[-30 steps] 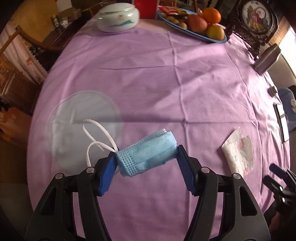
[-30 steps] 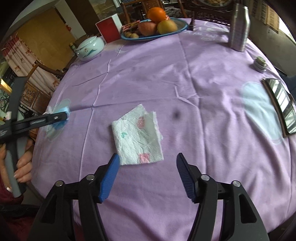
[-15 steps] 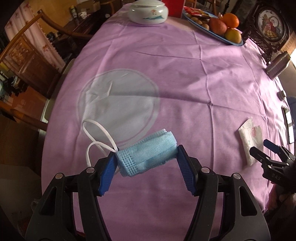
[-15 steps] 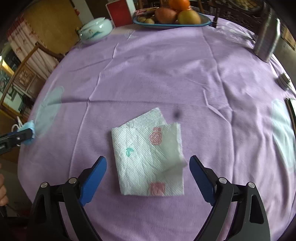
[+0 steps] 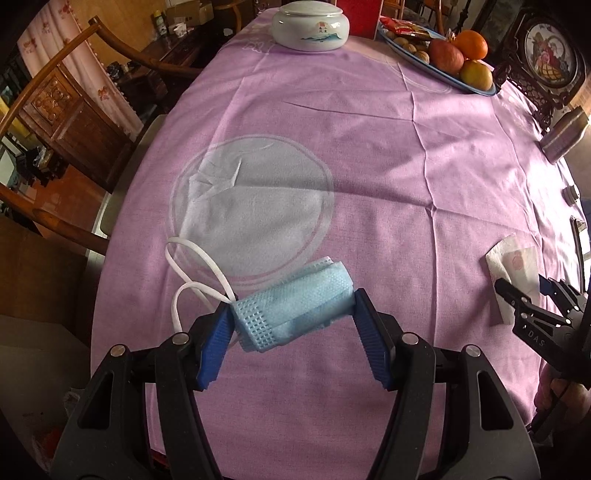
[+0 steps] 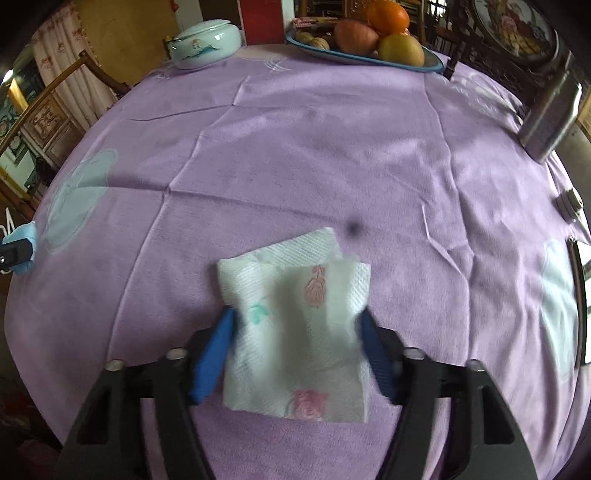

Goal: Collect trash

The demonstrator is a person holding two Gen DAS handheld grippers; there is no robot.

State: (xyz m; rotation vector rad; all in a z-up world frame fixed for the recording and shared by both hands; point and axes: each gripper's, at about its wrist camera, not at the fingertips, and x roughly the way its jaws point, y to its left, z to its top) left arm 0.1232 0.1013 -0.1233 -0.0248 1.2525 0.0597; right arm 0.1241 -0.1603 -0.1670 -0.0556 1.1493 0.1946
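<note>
Napkin [image 6: 295,332], crumpled and flower-printed, lies on the near tabletop [image 6: 332,147] between the right tongs [image 6: 295,330], whose pads touch its sides, apparently closing; pinch low to gather both layers. Left tongs [image 5: 293,317] are clamped on a rolled blue mask [image 5: 295,306].

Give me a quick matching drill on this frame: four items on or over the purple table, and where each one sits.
Things:
1. face mask
2. paper napkin
3. lidded porcelain jar
4. fruit platter

Places:
A. far edge, holding an orange, apples and nuts
B. far edge, beside a red box
C. flat on the cloth between the right tool's fingers
D. rolled up, clamped in the left tool

Pairs: 1-D, 2-C, 3-B, 4-A
</note>
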